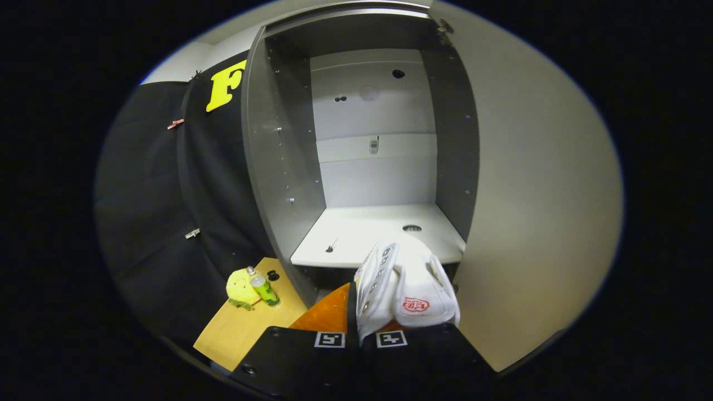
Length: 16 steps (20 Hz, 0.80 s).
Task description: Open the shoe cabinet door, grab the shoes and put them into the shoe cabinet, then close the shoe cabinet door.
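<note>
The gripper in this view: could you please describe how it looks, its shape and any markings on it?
The gripper shows as two broad, flat-faced blocks side by side, with a narrow slot between them. Each block carries a small square fiducial tag with a pixel-like pattern near its inner front corner. Round screw heads sit on the left block's face. No cables or sleeves are visible.

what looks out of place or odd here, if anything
Nothing looks damaged or spilled. The grey shoe cabinet stands open, its white shelf bare. The gripper is shut on the white canvas shoe, held tilted just before the shelf. A yellow plush toy and a green can sit on the small wooden table beside it.
</note>
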{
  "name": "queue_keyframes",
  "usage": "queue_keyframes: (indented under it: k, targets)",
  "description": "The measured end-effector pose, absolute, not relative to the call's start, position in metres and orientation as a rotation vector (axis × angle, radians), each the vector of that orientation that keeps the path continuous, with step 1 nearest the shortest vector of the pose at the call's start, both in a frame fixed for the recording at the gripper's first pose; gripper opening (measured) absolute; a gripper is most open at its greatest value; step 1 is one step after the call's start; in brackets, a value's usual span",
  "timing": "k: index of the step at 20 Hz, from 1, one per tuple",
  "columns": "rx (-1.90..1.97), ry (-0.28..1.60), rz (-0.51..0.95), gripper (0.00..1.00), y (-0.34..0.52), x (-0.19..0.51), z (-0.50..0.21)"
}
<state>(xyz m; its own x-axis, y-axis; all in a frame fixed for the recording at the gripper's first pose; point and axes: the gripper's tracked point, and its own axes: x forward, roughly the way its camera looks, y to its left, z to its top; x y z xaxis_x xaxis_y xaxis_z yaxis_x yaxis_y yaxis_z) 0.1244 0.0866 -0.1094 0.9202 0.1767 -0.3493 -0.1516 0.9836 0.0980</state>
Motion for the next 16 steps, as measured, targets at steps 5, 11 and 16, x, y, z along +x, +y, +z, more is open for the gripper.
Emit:
queue_keyframes:
  k: [5,11,16]
  targets:
    - [0.012,0.379,0.145,0.06,0.093,0.214,-0.11]
    - [-0.074,0.384,0.107,0.05,0.103,0.31,-0.121]
    - [-0.133,0.381,0.084,0.05,0.116,0.369,-0.133]
